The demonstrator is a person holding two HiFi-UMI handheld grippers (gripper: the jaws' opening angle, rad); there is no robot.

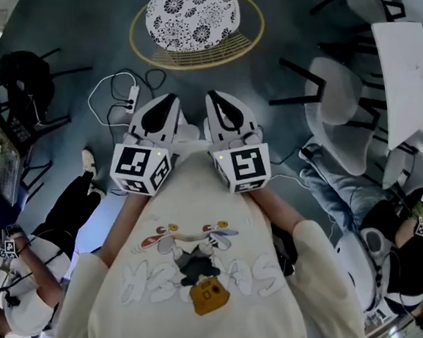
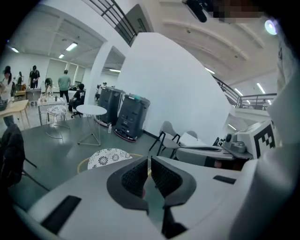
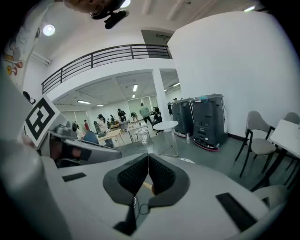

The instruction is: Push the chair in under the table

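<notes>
1. The left gripper point(image 1: 161, 114) is held close in front of the person's cream sweatshirt point(image 1: 199, 276). In the left gripper view its dark ribbed pads point(image 2: 136, 177) are drawn all but together, with only a thin slit between them. Nothing sits in that slit.
2. The right gripper point(image 1: 229, 113) is just beside the left one, and the two marker cubes sit almost shoulder to shoulder. In the right gripper view its pads point(image 3: 161, 176) are pressed together at the tips and pinch nothing.
3. Both grippers tilt somewhat downward over a dark blue-grey floor point(image 1: 274, 41). A white power strip point(image 1: 130, 99) with looping cables lies on the floor just beyond the left gripper.
4. Further ahead stands a round patterned stool point(image 1: 192, 15) on a gold ring base. It also shows over the jaws in the left gripper view.
5. The chair point(image 1: 333, 91), pale with black legs, stands off to the right and well apart from both grippers. It is near the edge of the white table point(image 1: 408, 74), and its seat is clear of the tabletop. More pale chairs stand around that table.
6. Seated people show at the left and right edges of the head view.
</notes>
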